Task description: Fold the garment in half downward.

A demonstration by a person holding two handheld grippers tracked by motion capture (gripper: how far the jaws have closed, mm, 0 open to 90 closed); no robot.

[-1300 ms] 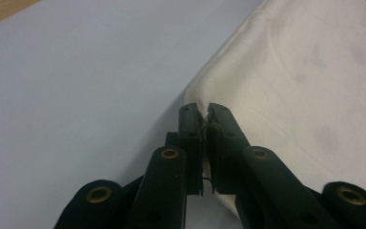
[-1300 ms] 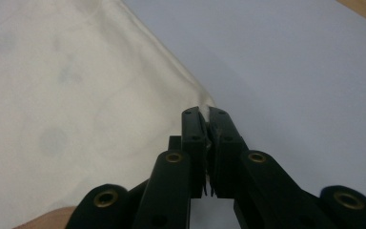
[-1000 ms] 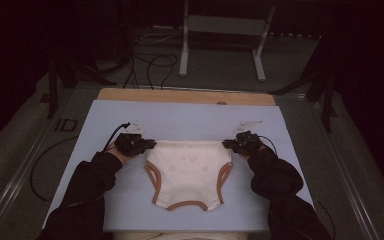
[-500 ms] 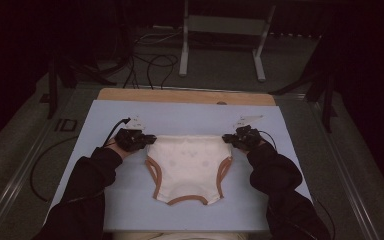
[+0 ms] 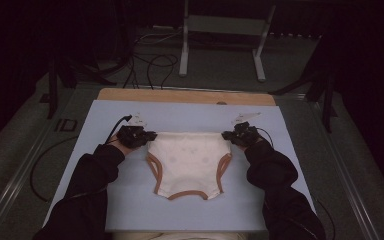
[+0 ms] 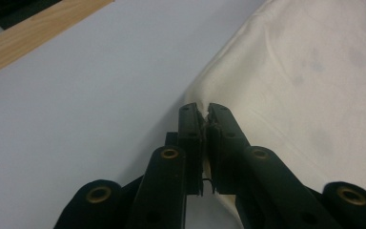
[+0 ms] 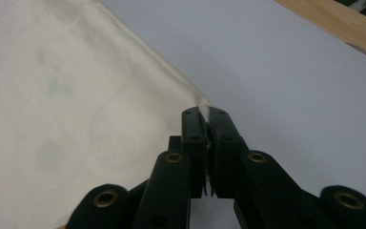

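Cream-coloured cotton baby pants with brown-trimmed leg holes (image 5: 189,163) lie flat on the pale blue table cover (image 5: 300,165), stretched between the two hand-held tools. Left gripper (image 5: 136,135) sits at the garment's left waist corner, and in the left gripper view its black jaws are pressed together on a pinch of that corner, the cream cloth (image 6: 286,71) spreading away ahead and to the right of the tips. Right gripper (image 5: 240,135) mirrors it at the opposite waist corner; in the right gripper view its jaws are likewise clamped on the corner fabric (image 7: 76,95), which fans out ahead and to the left. So the waistband runs straight from one gripper to the other, across the table, while the crotch end points back toward the person, lying between the black sleeves (image 5: 272,170). Each hand is nearest its own corner, neither better placed than the other. Beyond the grippers a strip of bare wooden table edge (image 5: 185,96) shows past the blue cover. My guess is that whatever comes next, a fold or a lift, hinges on that waistband line: both corners would need to travel together, toward the crotch hem, or the cloth will skew.
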